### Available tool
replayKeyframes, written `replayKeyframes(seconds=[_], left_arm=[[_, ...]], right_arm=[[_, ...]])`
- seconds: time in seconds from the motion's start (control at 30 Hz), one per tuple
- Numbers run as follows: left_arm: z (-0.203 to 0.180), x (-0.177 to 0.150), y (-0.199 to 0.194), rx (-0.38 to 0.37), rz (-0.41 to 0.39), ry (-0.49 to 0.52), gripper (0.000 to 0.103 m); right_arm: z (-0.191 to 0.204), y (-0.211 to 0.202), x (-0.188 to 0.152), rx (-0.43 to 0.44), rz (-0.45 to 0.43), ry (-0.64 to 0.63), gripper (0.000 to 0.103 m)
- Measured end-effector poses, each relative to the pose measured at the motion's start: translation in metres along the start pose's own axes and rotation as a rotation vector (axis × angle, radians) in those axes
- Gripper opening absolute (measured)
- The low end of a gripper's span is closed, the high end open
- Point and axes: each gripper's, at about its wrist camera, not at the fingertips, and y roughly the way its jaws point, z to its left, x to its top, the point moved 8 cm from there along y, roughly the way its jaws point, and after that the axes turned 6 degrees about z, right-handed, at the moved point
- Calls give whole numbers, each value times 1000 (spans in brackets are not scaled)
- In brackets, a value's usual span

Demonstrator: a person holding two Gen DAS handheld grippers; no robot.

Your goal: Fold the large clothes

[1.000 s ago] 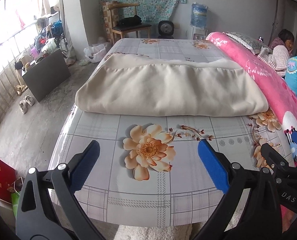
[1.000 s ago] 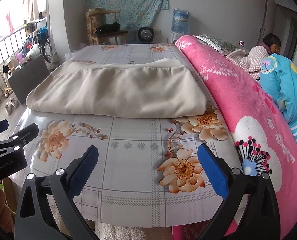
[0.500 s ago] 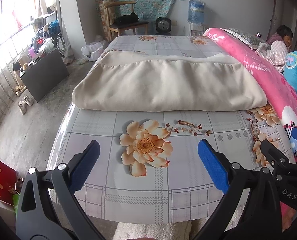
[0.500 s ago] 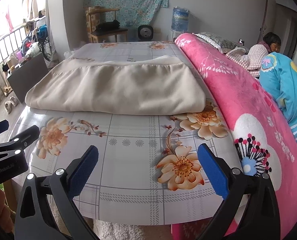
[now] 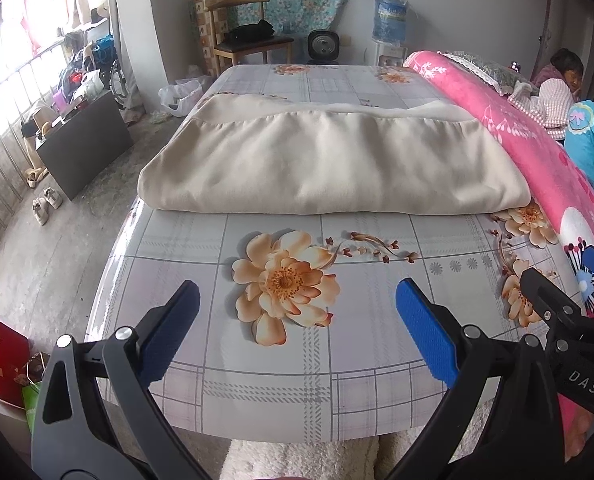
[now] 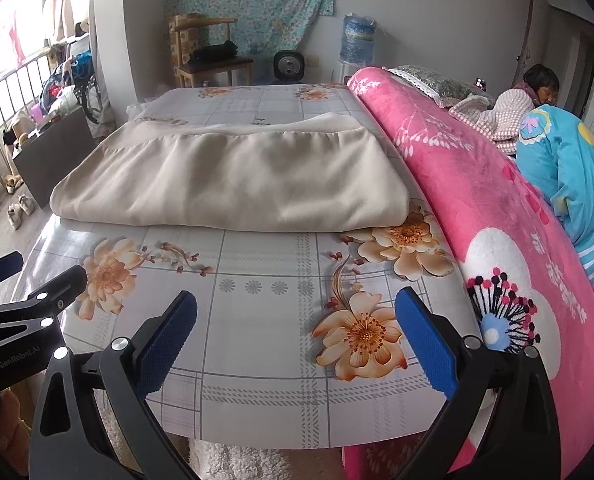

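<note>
Both the left gripper (image 5: pixel 297 312) and the right gripper (image 6: pixel 297 314) have drawn back slightly from the folded beige cloth (image 5: pixel 329 164), exposing more tabletop (image 5: pixel 281 396) near its front edge.

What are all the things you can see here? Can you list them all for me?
folded cloth: one, beige, lying across the middle of the table
table: one, grey check cover with orange flowers
pink blanket: one, along the table's right side
wooden chair: one, brown, by the back wall
water bottle: one, blue, by the back wall
small fan: one, black, beside the chair
shoes: one pale pair, on the floor at left
person: one, lying far right
left gripper: black, blue fingers, open, holding nothing
right gripper: same, open, holding nothing
</note>
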Motion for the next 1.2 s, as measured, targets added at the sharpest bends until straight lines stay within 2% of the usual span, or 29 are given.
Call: replayKeyframes(seconds=[1.2], left_arm=[[1, -3, 3, -2, 12, -4, 95]], right_arm=[[2, 6, -1, -13, 23, -7, 97]])
